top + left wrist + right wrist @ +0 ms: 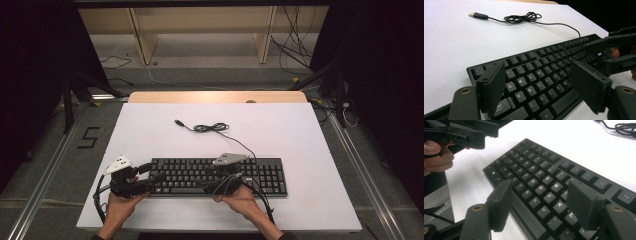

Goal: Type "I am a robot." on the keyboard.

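A black keyboard (220, 176) lies flat near the front of the white tabletop (150, 130). Its black cable runs back to a loose coil (211, 128) and ends in a USB plug (178, 122) lying free. My left gripper (153, 173) is open over the keyboard's left end; in the left gripper view its jaws (540, 75) stand wide apart above the letter keys (531, 82), nothing between them. My right gripper (209, 178) is open over the keyboard's middle, jaws (541, 190) spread above the keys (541, 182) and pointing toward the left gripper (469, 132).
A wooden strip (217, 96) borders the table's far edge. Beyond it stand a pale shelf unit (200, 30), dark stand legs (67, 100) at the left, and floor cables (295, 50). A "5" mark (88, 137) is on the floor at the left.
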Available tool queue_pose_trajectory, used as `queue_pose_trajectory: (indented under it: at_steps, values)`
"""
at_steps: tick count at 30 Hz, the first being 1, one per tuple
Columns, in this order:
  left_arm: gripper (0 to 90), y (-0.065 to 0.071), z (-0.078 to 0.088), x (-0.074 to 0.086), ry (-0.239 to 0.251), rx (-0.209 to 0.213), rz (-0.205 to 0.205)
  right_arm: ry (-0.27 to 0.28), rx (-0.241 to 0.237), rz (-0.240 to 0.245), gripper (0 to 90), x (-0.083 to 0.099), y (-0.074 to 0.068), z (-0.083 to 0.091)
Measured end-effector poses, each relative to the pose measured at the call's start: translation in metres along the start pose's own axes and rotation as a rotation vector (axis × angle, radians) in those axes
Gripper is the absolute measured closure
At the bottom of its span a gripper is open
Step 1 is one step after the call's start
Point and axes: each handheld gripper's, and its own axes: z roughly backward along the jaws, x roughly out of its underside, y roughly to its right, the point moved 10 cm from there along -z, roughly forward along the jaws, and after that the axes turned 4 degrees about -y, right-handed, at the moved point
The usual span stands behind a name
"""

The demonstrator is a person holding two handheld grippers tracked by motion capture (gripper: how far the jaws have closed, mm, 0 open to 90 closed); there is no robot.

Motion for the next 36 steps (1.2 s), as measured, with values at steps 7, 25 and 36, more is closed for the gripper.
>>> queue_pose_trajectory:
  at_steps: [7, 25, 36]
  values:
    - [27.0, -0.001, 0.0, 0.0, 0.0, -0.003, 0.0, -0.014, -0.002, 0.01, 38.7, 0.002, -0.004, -0.002]
    - [27.0, 0.0, 0.001, -0.001, 0.01, -0.002, -0.003, -0.068, -0.001, 0.05, 83.5, 0.014, -0.014, -0.008]
    - [27.1, -0.001, 0.001, 0.0, 0.007, -0.003, -0.015, -0.123, 0.018, 0.06, 90.0, 0.025, -0.012, -0.017]
